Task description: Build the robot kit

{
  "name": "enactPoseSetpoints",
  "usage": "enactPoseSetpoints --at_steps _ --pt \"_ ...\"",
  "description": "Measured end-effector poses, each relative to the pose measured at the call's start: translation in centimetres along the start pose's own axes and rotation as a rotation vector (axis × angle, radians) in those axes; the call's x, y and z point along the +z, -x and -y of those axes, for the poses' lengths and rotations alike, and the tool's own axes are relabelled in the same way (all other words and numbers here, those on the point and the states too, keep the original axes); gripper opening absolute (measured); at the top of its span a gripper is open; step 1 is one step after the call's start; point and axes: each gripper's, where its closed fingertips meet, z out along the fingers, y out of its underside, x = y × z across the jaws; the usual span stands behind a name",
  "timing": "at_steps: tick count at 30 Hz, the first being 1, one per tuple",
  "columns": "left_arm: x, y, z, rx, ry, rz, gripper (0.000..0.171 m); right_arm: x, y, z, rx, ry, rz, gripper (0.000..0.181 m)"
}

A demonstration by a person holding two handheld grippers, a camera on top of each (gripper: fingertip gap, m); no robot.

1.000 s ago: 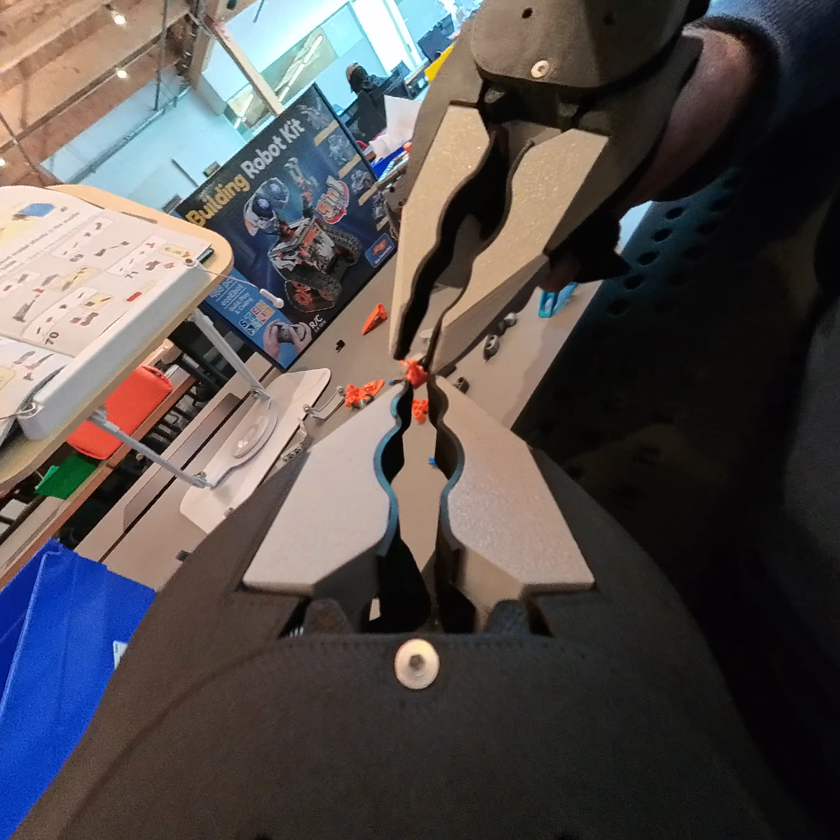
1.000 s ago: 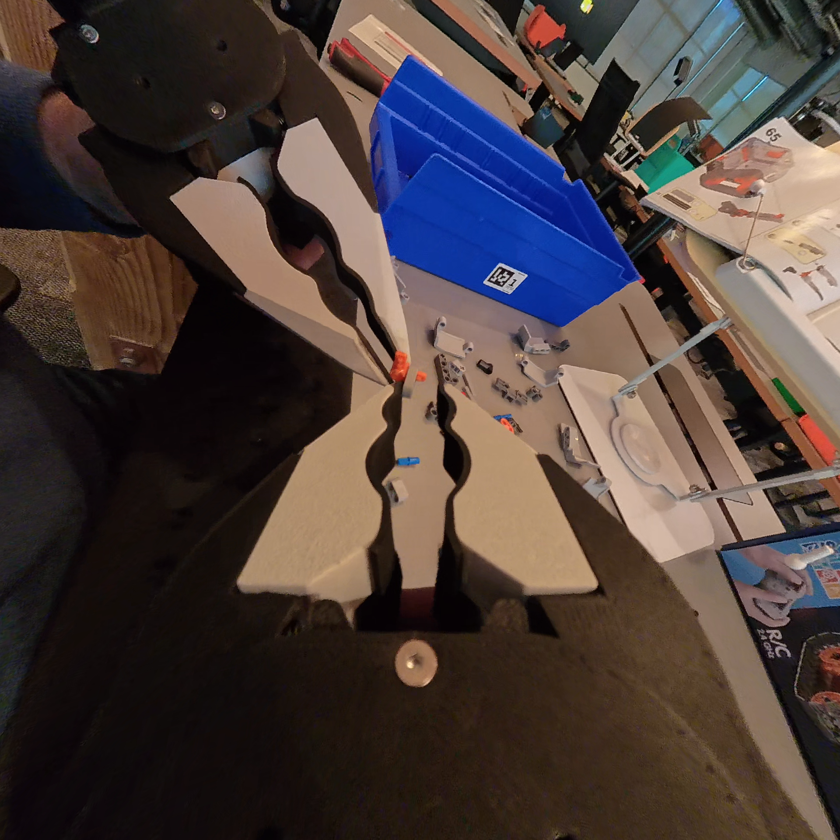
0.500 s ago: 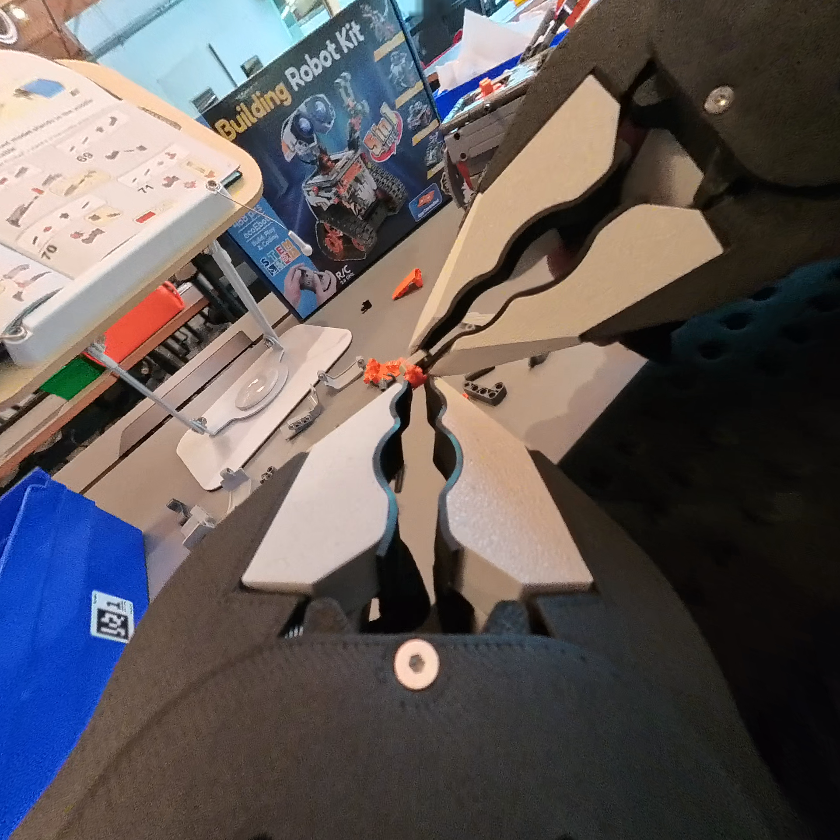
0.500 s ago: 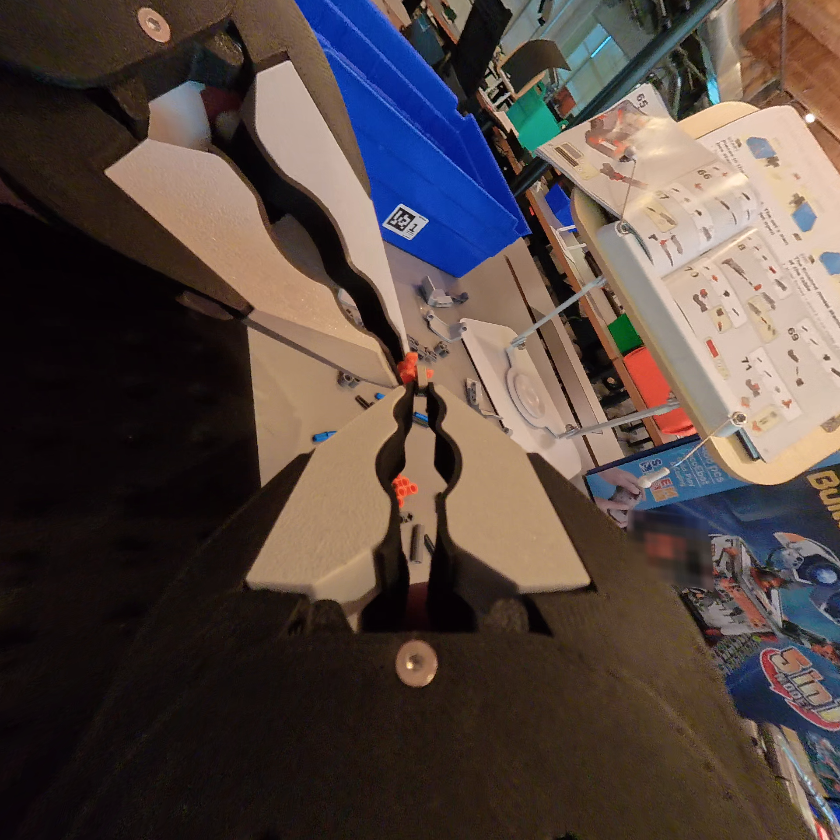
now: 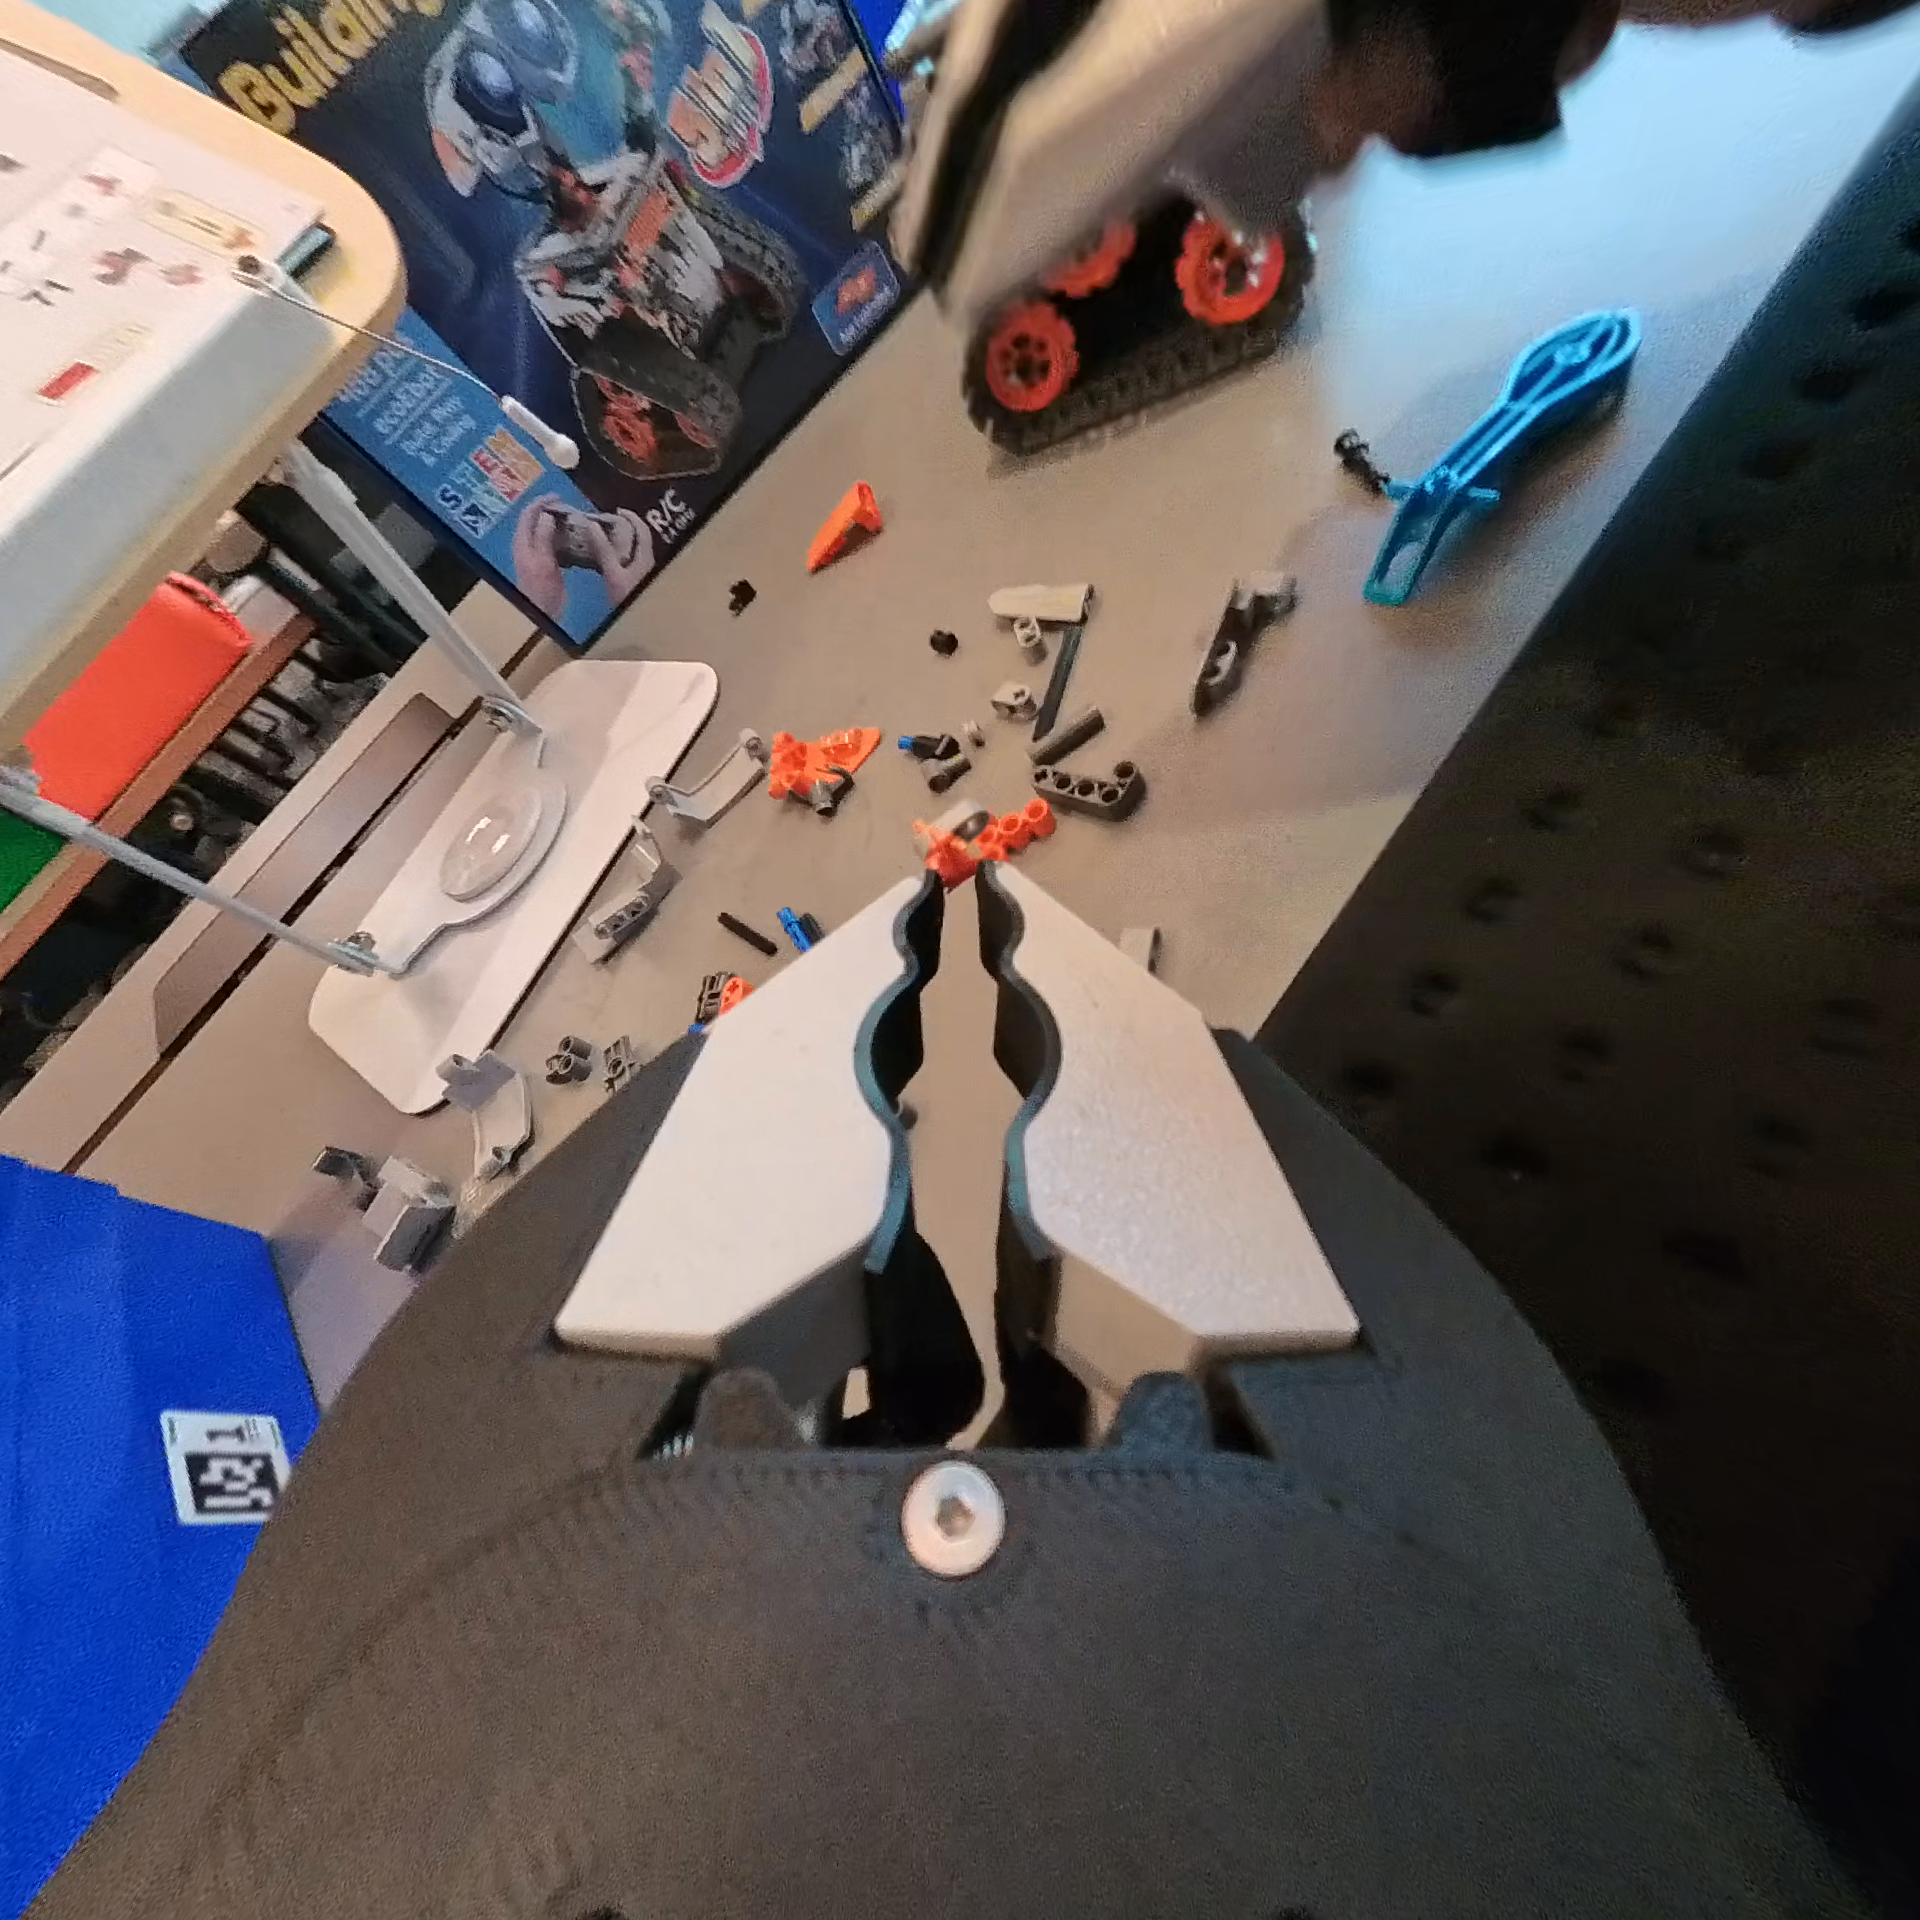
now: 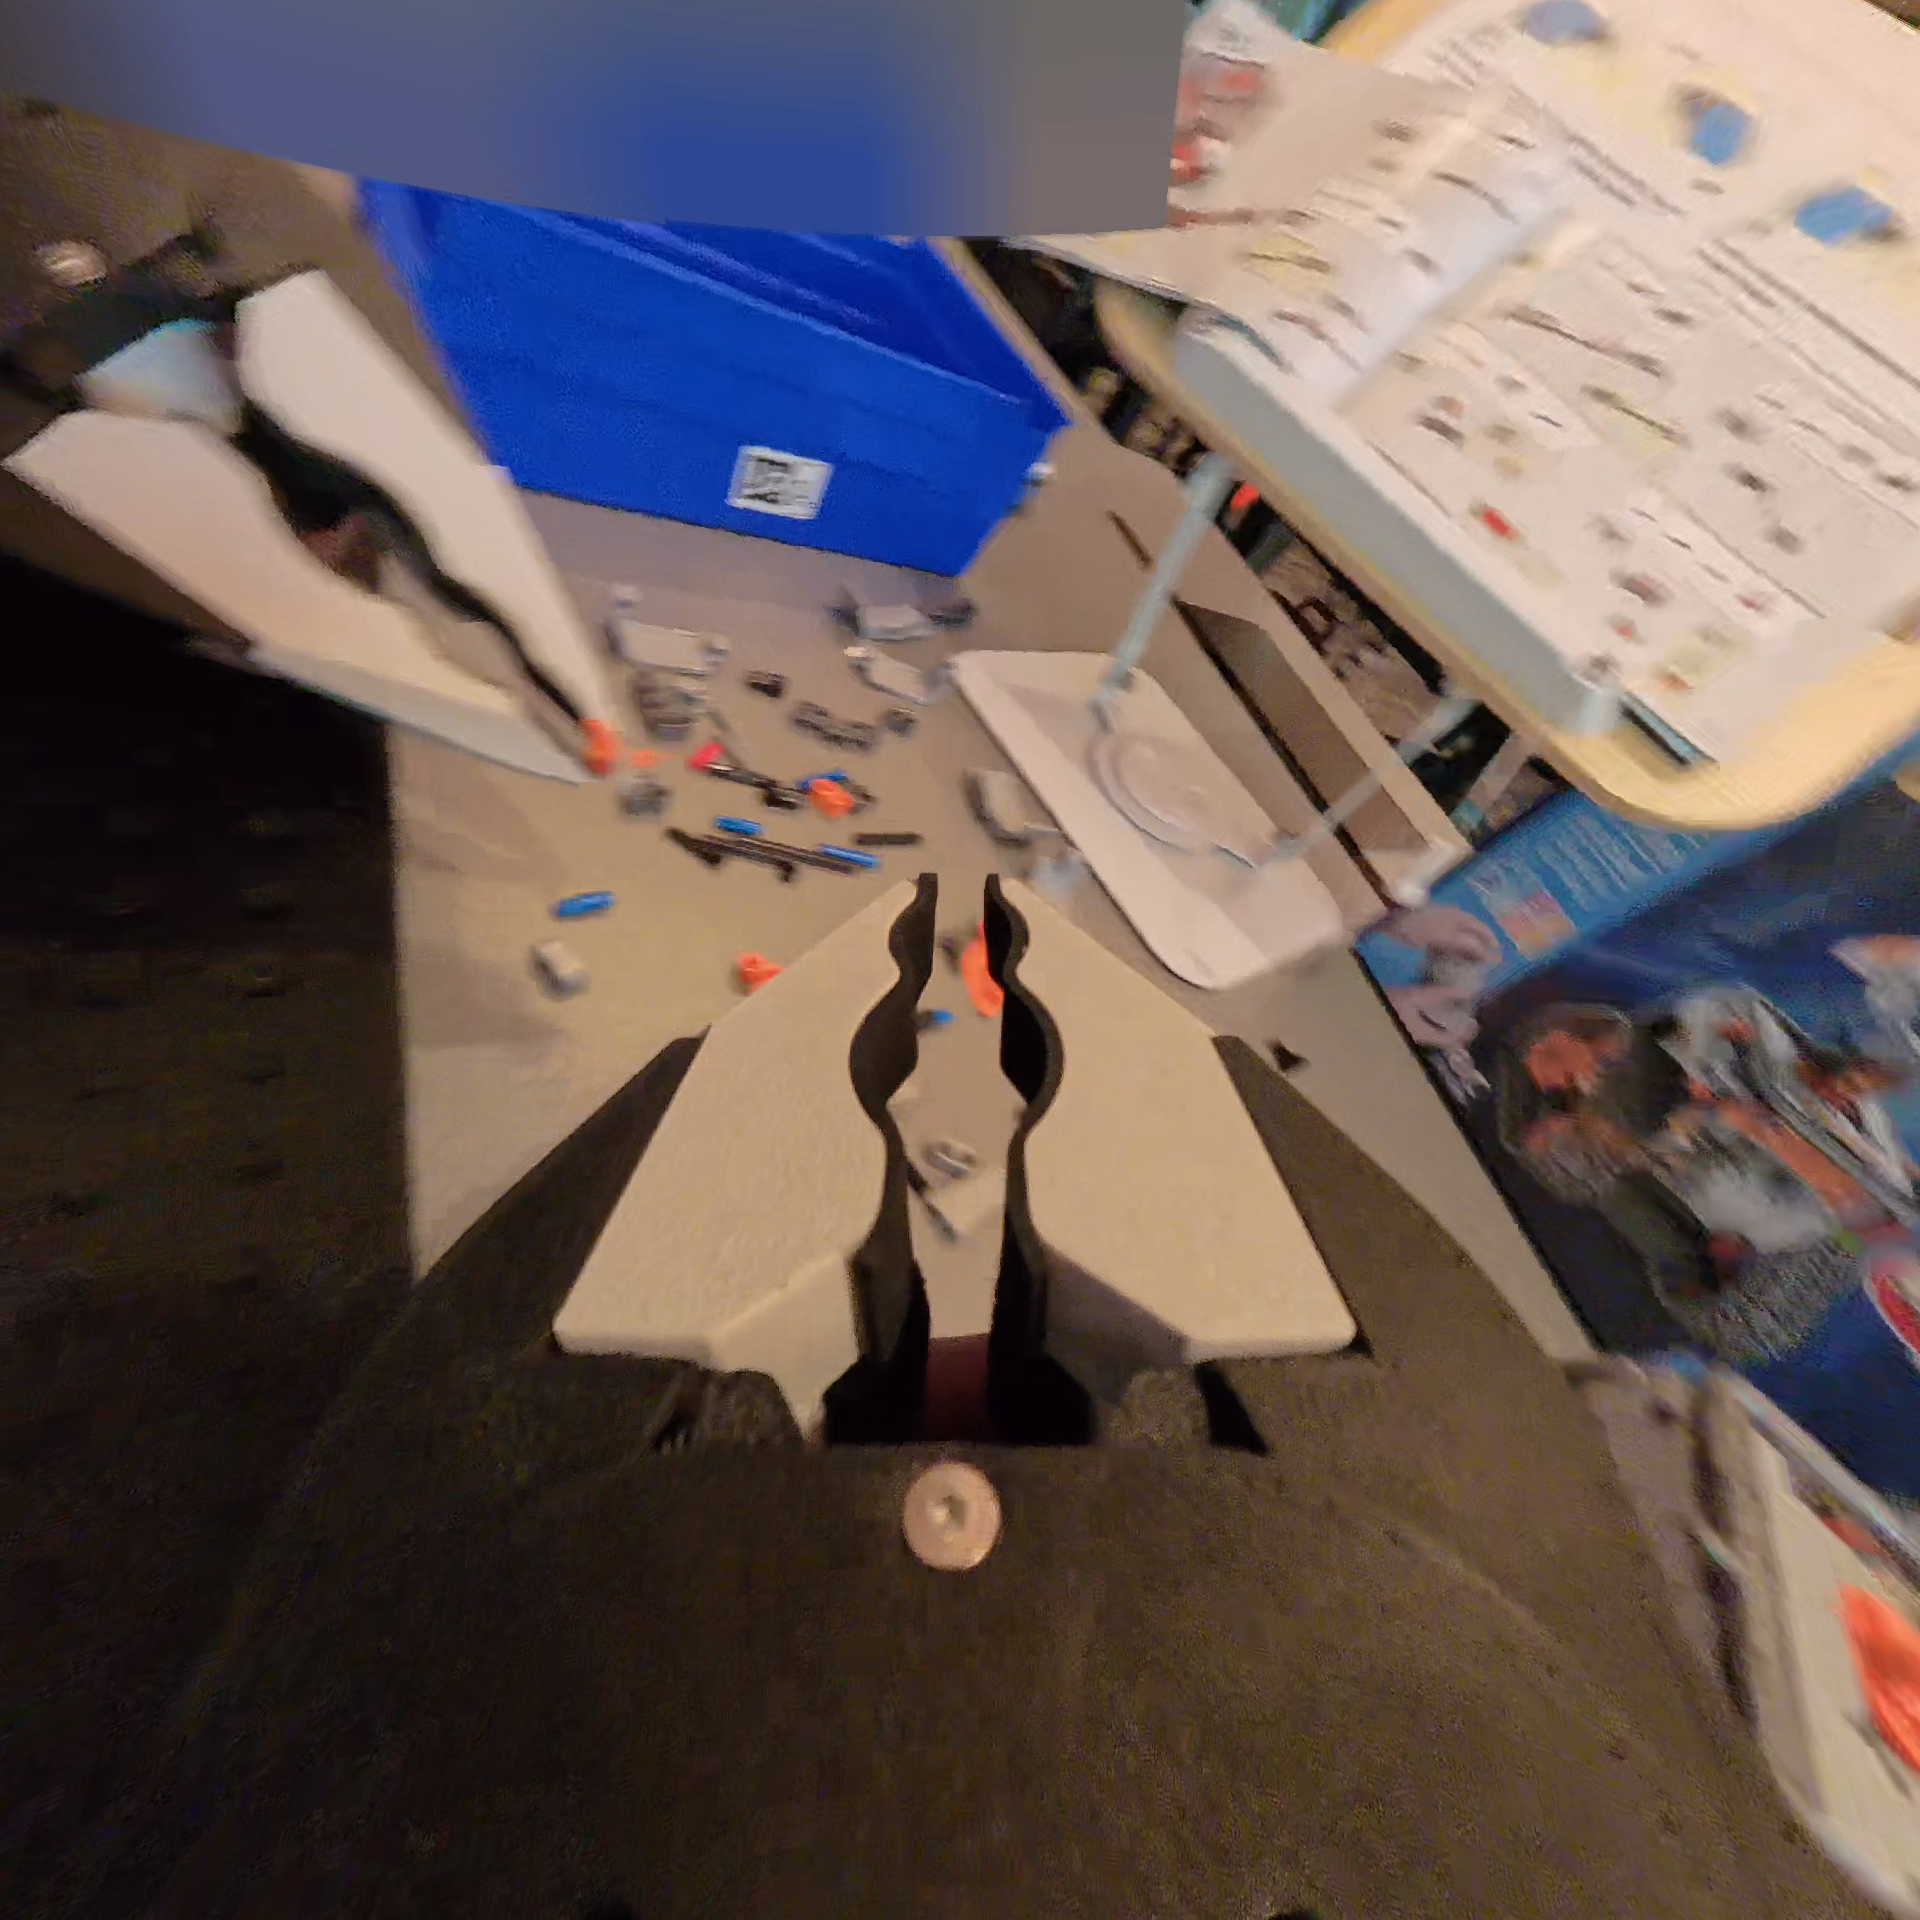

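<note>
My left gripper [image 5: 961,883] is shut on a small orange piece with a grey part [image 5: 971,840] and holds it above the grey table [image 5: 1299,748]. In the right wrist view it shows at the upper left [image 6: 587,750], with the orange piece [image 6: 600,743] at its tips. My right gripper [image 6: 961,894] is empty, its jaws a narrow gap apart, over loose parts. It appears blurred at the top of the left wrist view [image 5: 940,275], well away from the left gripper.
A tracked vehicle with orange wheels [image 5: 1132,322], a blue tool [image 5: 1507,426] and several loose grey, black and orange parts [image 5: 821,769] lie on the table. A book stand [image 5: 499,883] holds an open manual [image 6: 1558,343]. A kit box [image 5: 582,239] and a blue bin [image 6: 707,374] stand behind. Left tips to right tips: about 11 cm.
The two grippers met tip to tip at the orange piece. The right gripper has let go and pulled away; the left one keeps the piece. Both views swung fast.
</note>
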Motion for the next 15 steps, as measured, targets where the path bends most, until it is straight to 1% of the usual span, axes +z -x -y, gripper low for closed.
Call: enactPoseSetpoints --at_steps 2,3,6,9,11,12,14,15 --pt "0.5 -0.7 -0.9 0.028 0.055 -0.07 0.005 -1.4 -3.0 -0.8 0.059 -0.003 -0.055 0.005" --pt "0.8 -0.6 -1.4 0.047 0.082 -0.076 0.005 -1.9 -4.1 -1.2 0.086 -0.004 -0.071 0.005" --pt "1.6 -1.0 -2.5 0.089 0.149 -0.128 0.005 -2.6 -5.9 -2.5 0.131 0.013 -0.099 0.005" --pt "2.2 -1.3 -2.9 0.088 0.184 -0.176 0.005 -2.4 -5.6 -3.4 0.133 0.035 -0.078 0.005" --pt "2.7 -1.2 -3.1 0.096 0.208 -0.185 0.006 -2.1 -5.0 -3.7 0.112 0.053 -0.061 0.005" --pt "2.8 -1.6 -3.6 0.092 0.238 -0.227 0.006 -1.9 -4.7 -3.9 0.101 0.062 -0.054 0.005" --pt "3.3 -1.4 -4.0 0.107 0.267 -0.225 0.006 -1.7 -4.2 -4.3 0.099 0.072 -0.031 0.005" --pt "3.4 -1.8 -4.2 0.102 0.281 -0.257 0.006 -1.6 -4.0 -4.4 0.103 0.072 -0.018 0.005"
